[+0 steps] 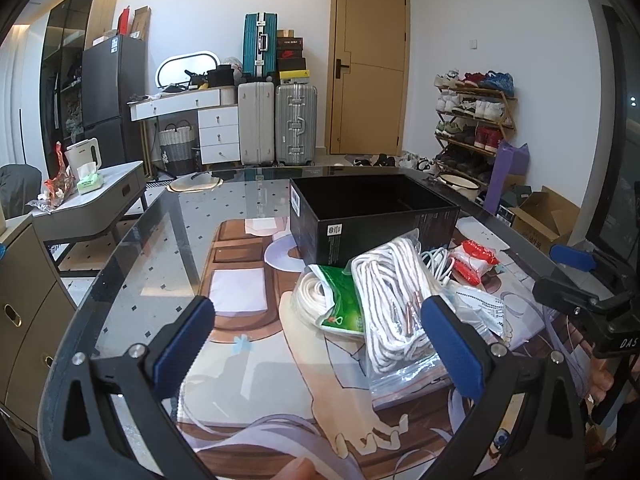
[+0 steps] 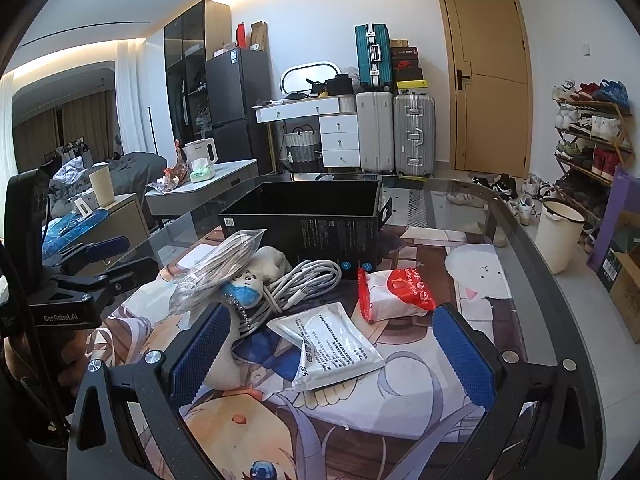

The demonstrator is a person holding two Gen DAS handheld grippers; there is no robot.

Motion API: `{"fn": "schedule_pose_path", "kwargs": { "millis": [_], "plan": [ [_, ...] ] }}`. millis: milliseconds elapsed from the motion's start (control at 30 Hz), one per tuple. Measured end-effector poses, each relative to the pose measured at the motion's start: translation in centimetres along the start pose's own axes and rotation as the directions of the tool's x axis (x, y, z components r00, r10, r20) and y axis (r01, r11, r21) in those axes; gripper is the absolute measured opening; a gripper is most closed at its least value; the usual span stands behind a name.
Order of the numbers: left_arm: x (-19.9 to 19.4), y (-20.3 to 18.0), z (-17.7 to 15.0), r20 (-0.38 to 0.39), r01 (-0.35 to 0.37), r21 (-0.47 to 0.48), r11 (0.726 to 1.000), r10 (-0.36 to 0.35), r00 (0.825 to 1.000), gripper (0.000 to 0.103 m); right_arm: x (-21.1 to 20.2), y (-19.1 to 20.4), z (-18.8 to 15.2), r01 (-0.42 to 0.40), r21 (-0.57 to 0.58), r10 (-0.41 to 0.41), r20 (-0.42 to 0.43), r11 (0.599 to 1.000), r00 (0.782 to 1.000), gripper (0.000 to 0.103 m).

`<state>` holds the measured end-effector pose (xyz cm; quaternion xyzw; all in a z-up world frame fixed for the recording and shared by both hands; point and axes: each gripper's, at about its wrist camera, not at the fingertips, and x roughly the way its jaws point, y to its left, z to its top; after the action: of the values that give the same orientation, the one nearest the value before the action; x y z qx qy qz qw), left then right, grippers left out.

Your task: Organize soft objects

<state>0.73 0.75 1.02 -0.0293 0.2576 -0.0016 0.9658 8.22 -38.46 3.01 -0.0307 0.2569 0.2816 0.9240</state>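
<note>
An open black box (image 1: pixel 372 220) (image 2: pixel 304 216) stands on the glass table, behind a pile of soft items. The pile holds a clear bag of white rope (image 1: pixel 392 300) (image 2: pixel 216 268), a green-labelled rope bundle (image 1: pixel 328 300), a white cable coil (image 2: pixel 304 284), a small plush with a blue mask (image 2: pixel 256 280), a white printed pouch (image 2: pixel 332 344) (image 1: pixel 480 304) and a red-and-white packet (image 2: pixel 396 292) (image 1: pixel 476 260). My left gripper (image 1: pixel 316 348) is open, its right finger beside the rope bag. My right gripper (image 2: pixel 332 356) is open, with the white pouch between its fingers.
An anime-print mat (image 1: pixel 248 344) covers the table's near part under the glass. A grey side table (image 1: pixel 96 200) with a kettle stands left. Suitcases (image 1: pixel 276 124), a door and a shoe rack (image 1: pixel 472 120) line the back. A white bucket (image 2: pixel 560 236) sits on the floor right.
</note>
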Motion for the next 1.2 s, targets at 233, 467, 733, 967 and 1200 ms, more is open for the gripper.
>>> {"fn": "schedule_pose_path", "kwargs": {
  "millis": [233, 467, 733, 967, 1200],
  "plan": [
    [-0.7, -0.7, 0.2, 0.052, -0.019, 0.041, 0.999, 0.017, 0.999, 0.103, -0.3, -0.1, 0.7, 0.01, -0.015, -0.01, 0.009, 1.0, 1.0, 0.103],
    [-0.5, -0.5, 0.6, 0.047, -0.02, 0.038, 0.999, 0.018, 0.999, 0.103, -0.8, -0.4, 1.6, 0.032, -0.025, -0.031, 0.019, 0.999, 0.999, 0.103],
    [-0.5, 0.6, 1.6, 0.024, 0.066, 0.033, 0.997, -0.067, 0.997, 0.103, -0.5, -1.2, 2.2, 0.041, -0.023, -0.041, -0.005, 0.999, 0.999, 0.103],
    [-1.5, -0.1, 2.2, 0.065, 0.016, 0.151, 0.988, -0.026, 0.998, 0.103, -0.3, -1.2, 2.6, 0.051, -0.048, -0.051, -0.01, 0.998, 0.999, 0.103],
    [-0.2, -0.1, 2.5, 0.004, 0.046, 0.126, 0.991, -0.047, 0.999, 0.103, 0.2, -1.2, 2.7, 0.05, -0.053, -0.052, -0.027, 0.997, 0.998, 0.103]
  ]
}}
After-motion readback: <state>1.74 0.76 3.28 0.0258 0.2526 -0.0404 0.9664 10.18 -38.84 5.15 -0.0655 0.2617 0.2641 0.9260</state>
